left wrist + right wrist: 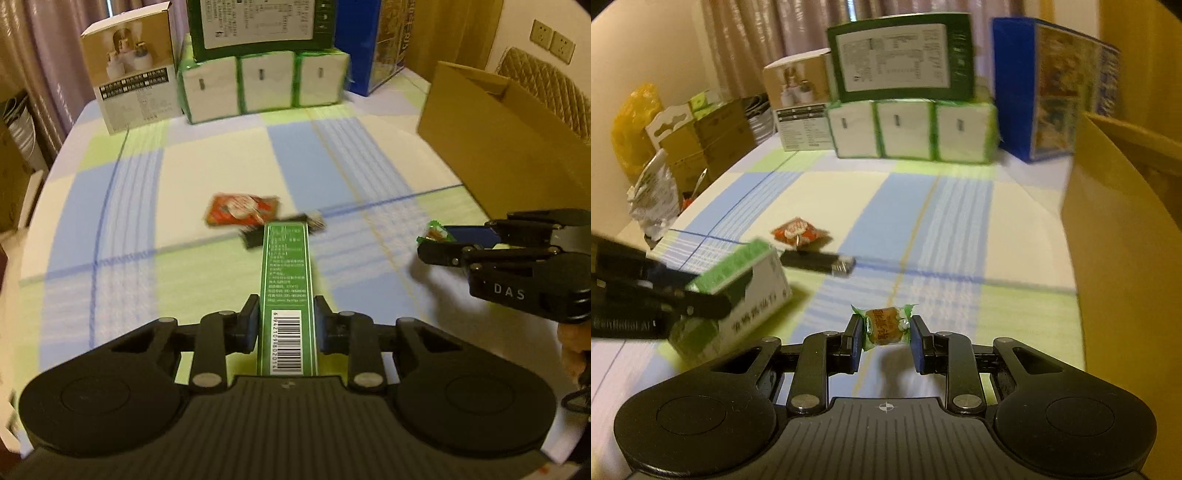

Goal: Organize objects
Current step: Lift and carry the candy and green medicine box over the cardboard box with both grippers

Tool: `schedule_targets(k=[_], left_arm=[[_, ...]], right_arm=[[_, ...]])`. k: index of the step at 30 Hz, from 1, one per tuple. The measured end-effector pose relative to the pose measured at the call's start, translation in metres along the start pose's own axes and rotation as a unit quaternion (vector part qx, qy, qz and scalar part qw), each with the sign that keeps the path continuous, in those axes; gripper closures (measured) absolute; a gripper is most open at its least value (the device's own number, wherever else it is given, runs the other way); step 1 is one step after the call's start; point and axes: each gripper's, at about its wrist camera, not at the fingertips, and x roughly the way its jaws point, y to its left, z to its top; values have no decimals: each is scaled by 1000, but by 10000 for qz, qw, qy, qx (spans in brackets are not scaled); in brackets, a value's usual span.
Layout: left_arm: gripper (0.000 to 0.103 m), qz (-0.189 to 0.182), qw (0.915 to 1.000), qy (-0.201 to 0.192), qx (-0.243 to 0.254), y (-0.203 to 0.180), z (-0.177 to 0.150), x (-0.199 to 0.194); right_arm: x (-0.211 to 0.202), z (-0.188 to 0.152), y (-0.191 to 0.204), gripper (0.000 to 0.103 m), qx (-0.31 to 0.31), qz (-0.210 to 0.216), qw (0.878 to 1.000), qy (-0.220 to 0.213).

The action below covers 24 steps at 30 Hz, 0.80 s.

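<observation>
My left gripper [285,319] is shut on a long green box [286,291] with a barcode, held above the checked tablecloth. From the right wrist view the same green box [746,295] shows at the left, clamped by the left gripper [701,295]. My right gripper [884,334] is shut on a small green-wrapped candy [884,326]; in the left wrist view the right gripper [436,245] holds that candy [434,233] at the right. A red snack packet [242,210] [799,230] and a black USB stick [818,263] lie on the cloth ahead.
An open cardboard box [491,147] [1123,258] stands at the right. At the back stand a beige product box [135,77], green-wrapped tissue packs [264,86] under a green box [905,57], and a blue box [1049,92]. Bags and cartons [665,147] crowd the left edge.
</observation>
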Motion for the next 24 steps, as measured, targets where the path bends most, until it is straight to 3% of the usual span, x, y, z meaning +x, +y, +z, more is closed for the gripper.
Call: schedule_targets(k=[7, 11, 24], left_arm=[[77, 117, 9999, -51, 100, -27, -13, 9], [77, 206, 9995, -229, 13, -25, -10, 18], [78, 268, 9994, -186, -98, -26, -18, 36]], right_arm=[[-12, -17, -8, 79, 178, -131, 9995, 219], [-8, -17, -9, 79, 240, -91, 9994, 225], [0, -16, -4, 79, 250, 7, 9993, 269]])
